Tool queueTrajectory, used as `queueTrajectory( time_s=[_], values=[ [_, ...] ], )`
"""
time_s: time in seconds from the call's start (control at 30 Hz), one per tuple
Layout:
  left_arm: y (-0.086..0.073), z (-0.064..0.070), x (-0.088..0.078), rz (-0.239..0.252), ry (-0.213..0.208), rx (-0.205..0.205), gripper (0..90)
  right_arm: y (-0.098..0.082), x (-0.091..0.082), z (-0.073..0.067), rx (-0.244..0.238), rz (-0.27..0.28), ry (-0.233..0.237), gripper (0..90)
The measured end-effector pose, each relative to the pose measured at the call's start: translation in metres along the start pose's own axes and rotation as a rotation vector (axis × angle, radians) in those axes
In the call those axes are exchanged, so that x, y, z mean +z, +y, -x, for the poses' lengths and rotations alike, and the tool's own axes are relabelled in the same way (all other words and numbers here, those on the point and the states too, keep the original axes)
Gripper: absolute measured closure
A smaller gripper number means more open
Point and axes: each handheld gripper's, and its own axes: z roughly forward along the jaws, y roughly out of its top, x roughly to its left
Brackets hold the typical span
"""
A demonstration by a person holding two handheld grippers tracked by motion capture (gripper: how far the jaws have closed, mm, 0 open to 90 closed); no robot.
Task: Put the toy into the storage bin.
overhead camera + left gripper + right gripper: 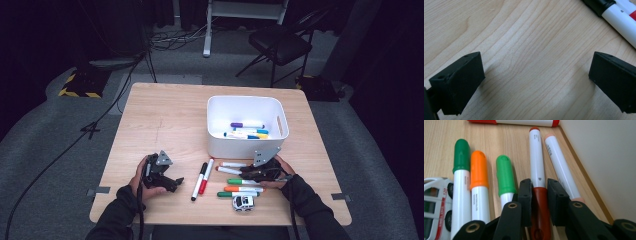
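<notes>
Two black fingers (pixel 525 195) of the right gripper (pixel 539 192) are clamped on the dark-red cap end of a brown-capped marker (pixel 537 162), which lies flat on the desk (pixel 444 135) just beside the white bin (pixel 604 157). The marker looks light, stiff and smooth-barrelled, so it could roll or slip, and a hold nearer mid-length would likely balance better. Farther off, the left gripper (pixel 165 177) hovers with fingers spread and empty near the black marker (pixel 198 181).
</notes>
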Motion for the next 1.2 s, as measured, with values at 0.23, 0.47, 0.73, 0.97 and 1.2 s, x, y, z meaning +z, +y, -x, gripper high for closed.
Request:
queueTrajectory(
  time_s=[0.23, 0.47, 0.73, 0.97, 1.2],
  values=[
    [0.0, 0.0, 0.0, -0.001, 0.001, 0.001, 0.2, 0.001, -0.025, -0.001, -0.008, 0.057, -0.024, 74.3],
    [0.0, 0.0, 0.0, 0.0, 0.001, 0.001, 0.2, 0.005, -0.047, -0.006, -0.033, 0.089, -0.034, 74.3],
    [0.0, 0.0, 0.0, -0.001, 0.001, 0.001, 0.2, 0.011, -0.071, -0.009, -0.071, 0.119, -0.05, 74.3],
    [0.0, 0.0, 0.0, 0.0, 0.001, 0.001, 0.2, 0.02, -0.094, -0.011, -0.086, 0.131, -0.074, 74.3],
    [0.0, 0.0, 0.0, 0.0, 0.0, 0.0, 0.2, 0.03, -0.117, -0.01, -0.114, 0.157, -0.095, 74.3]
  ],
)
